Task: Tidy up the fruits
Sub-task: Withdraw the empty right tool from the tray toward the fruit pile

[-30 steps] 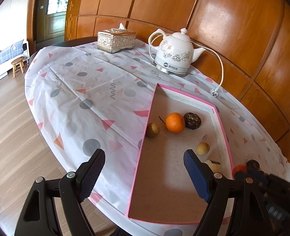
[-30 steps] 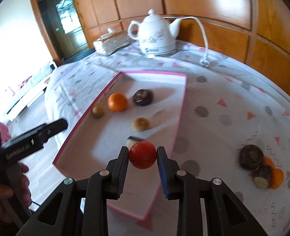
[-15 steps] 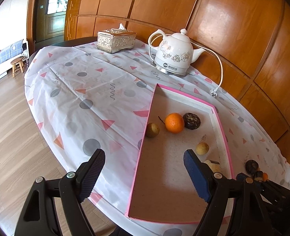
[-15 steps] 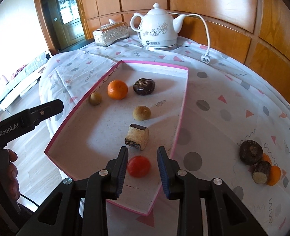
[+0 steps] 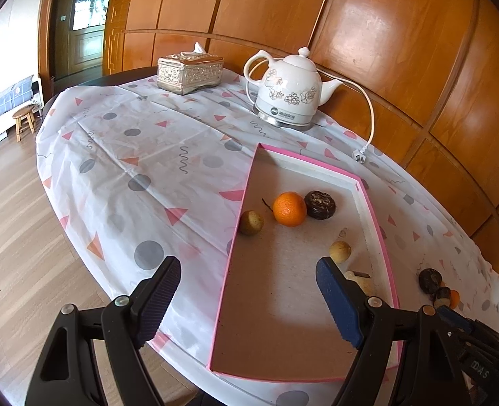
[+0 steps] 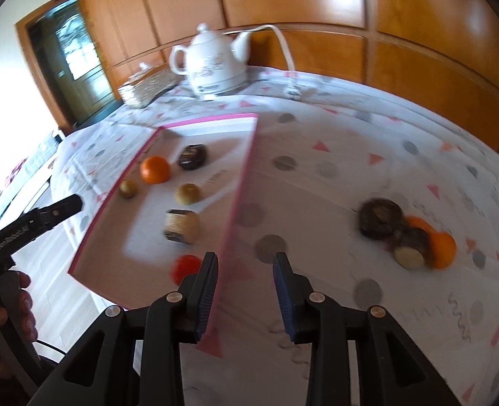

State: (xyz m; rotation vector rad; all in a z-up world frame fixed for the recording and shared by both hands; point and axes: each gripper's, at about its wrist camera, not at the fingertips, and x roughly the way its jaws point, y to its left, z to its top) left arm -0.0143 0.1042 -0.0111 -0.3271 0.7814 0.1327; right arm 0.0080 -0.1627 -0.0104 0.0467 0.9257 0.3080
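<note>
A pink-rimmed tray (image 5: 236,237) (image 6: 239,186) lies on the table. In it are an orange (image 5: 289,208) (image 6: 154,169), a dark fruit (image 5: 320,200) (image 6: 192,156), two small tan fruits (image 5: 251,222) (image 5: 340,251), a cut brown-skinned piece (image 6: 181,226) and a red fruit (image 6: 184,267). My right gripper (image 6: 244,267) is open and empty over the tray's right rim, the red fruit just to its left. My left gripper (image 5: 247,279) is open and empty above the tray's near left edge. Loose fruits (image 6: 380,218) (image 6: 442,245) (image 5: 430,280) lie on the cloth right of the tray.
A white kettle (image 5: 290,93) with cord and plug (image 5: 360,157) and a silver tissue box (image 5: 190,69) stand at the back. Wood panelling runs behind the table. The table's edge drops to the wooden floor (image 5: 12,220) on the left.
My right gripper let go of the red fruit, which now lies in the tray. The gripper opened and swung to the right, over the tray's rim. My left gripper stayed still.
</note>
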